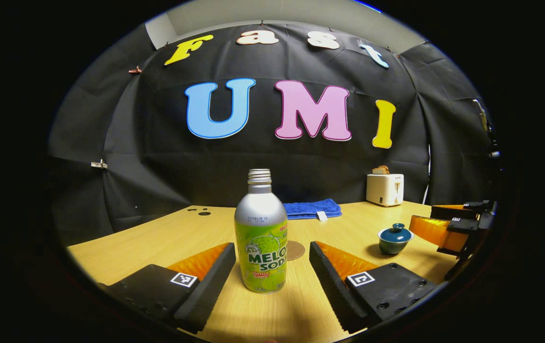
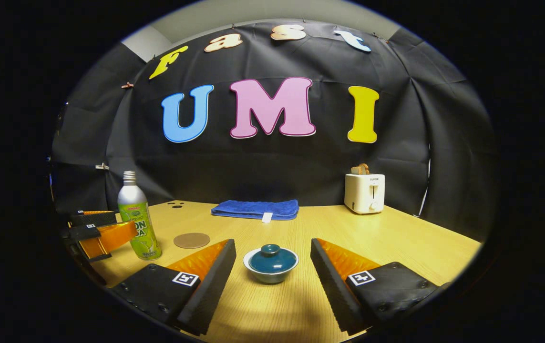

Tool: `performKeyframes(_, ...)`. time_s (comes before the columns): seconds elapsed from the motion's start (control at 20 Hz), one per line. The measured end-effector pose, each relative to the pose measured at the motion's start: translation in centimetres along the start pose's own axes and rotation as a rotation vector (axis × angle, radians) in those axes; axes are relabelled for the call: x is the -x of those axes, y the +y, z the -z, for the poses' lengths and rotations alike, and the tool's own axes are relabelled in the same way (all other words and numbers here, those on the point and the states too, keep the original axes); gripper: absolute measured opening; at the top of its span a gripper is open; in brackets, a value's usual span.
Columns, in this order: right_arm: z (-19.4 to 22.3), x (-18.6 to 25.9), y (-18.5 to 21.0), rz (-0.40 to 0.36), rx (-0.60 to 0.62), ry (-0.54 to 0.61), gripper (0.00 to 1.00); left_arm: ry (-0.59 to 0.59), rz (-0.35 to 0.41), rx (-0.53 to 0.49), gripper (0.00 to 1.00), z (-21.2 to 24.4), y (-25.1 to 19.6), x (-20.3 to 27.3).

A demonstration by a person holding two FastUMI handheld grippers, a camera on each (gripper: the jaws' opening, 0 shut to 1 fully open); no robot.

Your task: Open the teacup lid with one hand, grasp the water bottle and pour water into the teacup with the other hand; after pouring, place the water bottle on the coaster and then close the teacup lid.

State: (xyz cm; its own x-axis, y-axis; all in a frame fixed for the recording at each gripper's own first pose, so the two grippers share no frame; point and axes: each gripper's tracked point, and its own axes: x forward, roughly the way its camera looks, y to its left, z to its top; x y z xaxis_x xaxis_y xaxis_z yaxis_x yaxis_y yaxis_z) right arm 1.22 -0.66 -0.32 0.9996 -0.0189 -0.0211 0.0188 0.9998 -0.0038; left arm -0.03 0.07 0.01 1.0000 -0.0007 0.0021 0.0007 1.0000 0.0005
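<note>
Table [image 2: 396, 247] carries everything. Bottle [image 1: 261, 233] stands upright between my wide-open left claw [image 1: 272, 267], untouched; coaster [image 1: 295, 250] lies just behind the bottle. Right of the bottle, lidded teacup [image 2: 271, 263] sits between my wide-open right claw [image 2: 272, 269], untouched.

Each hand-held gripper [image 1: 272, 281] has wedge-shaped ribbed fingers on bolted blocks bearing square coded marker tags.

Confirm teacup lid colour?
Dark teal lid, seated on the teacup; best in right gripper view.
</note>
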Motion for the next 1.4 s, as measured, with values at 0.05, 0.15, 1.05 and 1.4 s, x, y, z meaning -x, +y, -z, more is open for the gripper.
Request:
performKeyframes(0.05, 0.3, -0.3, 0.1, -0.003, 0.001, 0.014, 0.98, 0.000, 0.000, 0.000, 0.98, -0.1, 0.0, 0.0)
performKeyframes(0.15, 0.4, -0.5, 0.2, -0.009, 0.008, 0.027, 0.98, -0.001, 0.000, 0.000, 0.98, -0.1, 0.0, 0.0)
performKeyframes(1.05, 3.1, -6.2, 0.8, -0.056, 0.144, 0.218, 0.71, -0.002, -0.001, 0.000, 0.98, -0.1, 0.0, 0.0)
performKeyframes(1.4, 3.1, -6.7, 1.2, -0.071, 0.152, 0.233, 0.50, -0.001, -0.001, 0.001, 0.98, -0.1, 0.0, 0.0)
